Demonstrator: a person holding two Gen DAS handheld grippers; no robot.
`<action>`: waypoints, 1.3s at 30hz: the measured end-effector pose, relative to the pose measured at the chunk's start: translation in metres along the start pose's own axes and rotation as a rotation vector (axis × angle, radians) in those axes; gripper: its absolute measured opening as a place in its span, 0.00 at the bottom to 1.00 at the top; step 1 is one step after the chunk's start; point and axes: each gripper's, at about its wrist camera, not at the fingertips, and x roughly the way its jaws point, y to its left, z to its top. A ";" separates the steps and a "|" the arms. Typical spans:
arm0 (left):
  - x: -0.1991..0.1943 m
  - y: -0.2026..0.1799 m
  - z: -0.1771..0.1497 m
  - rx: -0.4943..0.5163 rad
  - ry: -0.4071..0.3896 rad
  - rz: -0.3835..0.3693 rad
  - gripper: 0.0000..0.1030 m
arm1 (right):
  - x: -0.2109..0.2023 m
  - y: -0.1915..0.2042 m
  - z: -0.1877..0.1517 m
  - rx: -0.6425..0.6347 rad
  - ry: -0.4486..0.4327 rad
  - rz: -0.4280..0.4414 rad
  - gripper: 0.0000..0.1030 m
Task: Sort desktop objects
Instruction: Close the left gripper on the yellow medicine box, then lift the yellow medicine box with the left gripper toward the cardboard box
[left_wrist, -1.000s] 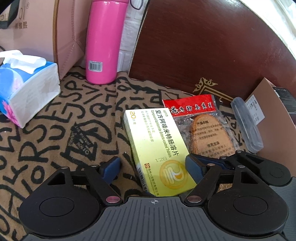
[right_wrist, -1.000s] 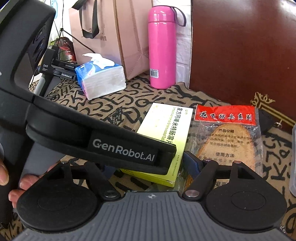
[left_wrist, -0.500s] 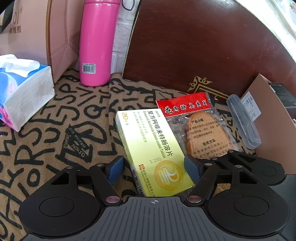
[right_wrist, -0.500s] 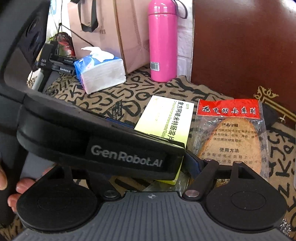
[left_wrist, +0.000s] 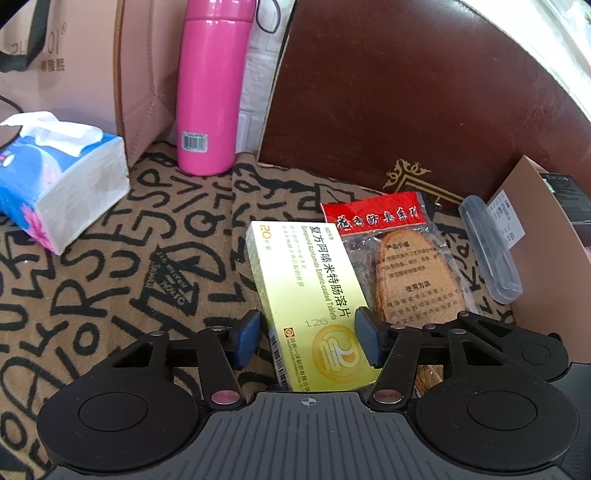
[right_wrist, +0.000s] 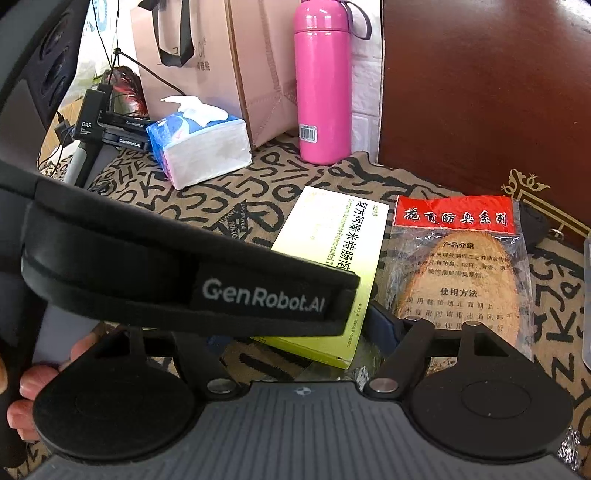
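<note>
A yellow-green medicine box lies on the patterned cloth; it also shows in the right wrist view. My left gripper is open, its blue pads on either side of the box's near end, the right pad close to its edge. Right of the box lies a clear bag of insoles with a red header, also in the right wrist view. My right gripper is behind and right of the left one; the left gripper's body hides its left finger, so its state is unclear.
A pink bottle and a pink paper bag stand at the back. A tissue pack lies at left. A clear plastic case and a cardboard box sit at right. A dark brown board stands behind.
My left gripper has moved forward and its pads have drawn closer around the near end of the medicine box. The right gripper has edged forward a little.
</note>
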 end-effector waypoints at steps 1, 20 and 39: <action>-0.001 -0.001 0.000 0.000 -0.002 0.006 0.52 | -0.001 0.001 0.000 -0.001 0.001 -0.001 0.76; 0.006 0.002 -0.009 -0.021 0.039 -0.007 0.80 | -0.004 0.004 -0.010 -0.021 0.006 -0.013 0.77; 0.008 -0.002 -0.010 0.009 0.031 -0.030 0.68 | 0.006 0.001 -0.006 -0.036 -0.004 -0.038 0.79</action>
